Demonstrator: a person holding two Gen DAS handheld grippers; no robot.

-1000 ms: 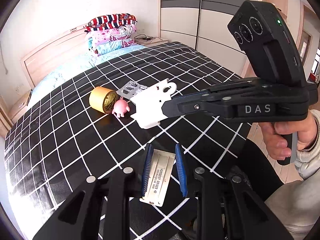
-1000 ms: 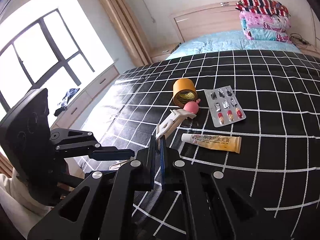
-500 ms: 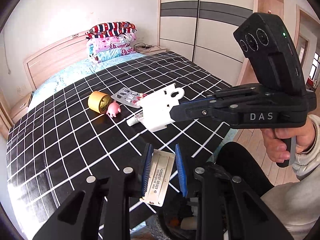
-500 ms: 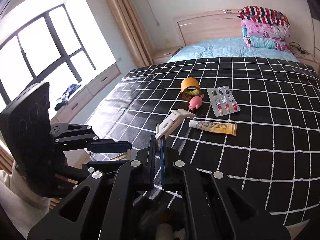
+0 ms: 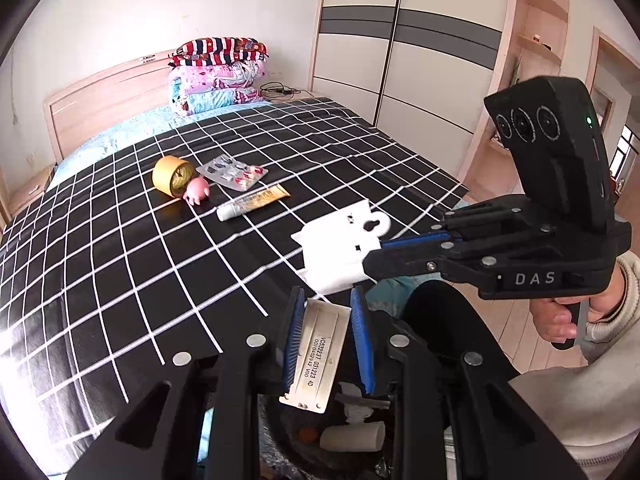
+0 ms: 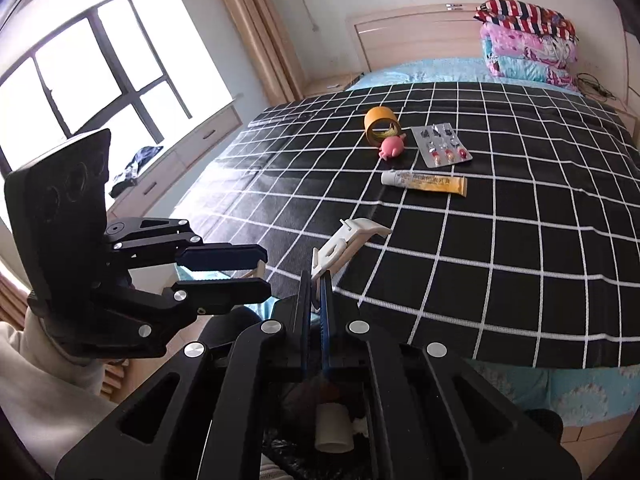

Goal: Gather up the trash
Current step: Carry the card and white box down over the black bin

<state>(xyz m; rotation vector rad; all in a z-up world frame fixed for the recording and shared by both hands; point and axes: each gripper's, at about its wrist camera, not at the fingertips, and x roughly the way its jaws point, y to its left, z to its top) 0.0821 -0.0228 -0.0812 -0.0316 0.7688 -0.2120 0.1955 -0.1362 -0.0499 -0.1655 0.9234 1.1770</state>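
Observation:
My left gripper [image 5: 325,308] is shut on a flat silver foil strip [image 5: 318,354] with printed numbers, held over a dark trash bin [image 5: 352,440] that holds white rolls. My right gripper [image 6: 316,284] is shut on a white plastic package piece [image 6: 346,240], seen also in the left wrist view [image 5: 340,252], near the bed's front edge and above the bin [image 6: 332,424]. On the black checked bedspread [image 6: 500,240] lie a yellow tape roll [image 6: 380,124], a pink pig toy [image 6: 392,147], a pill blister [image 6: 440,145] and an ointment tube [image 6: 424,181].
Folded quilts [image 5: 218,74] are stacked by the wooden headboard [image 5: 104,100]. A wardrobe [image 5: 400,52] stands to the right of the bed. A window with low drawers [image 6: 160,168] is on the bed's other side. The left gripper body [image 6: 120,272] is close beside my right one.
Both grippers have pulled back from the bedspread past the bed's front edge, each holding its piece. The trash bin has come into view below them.

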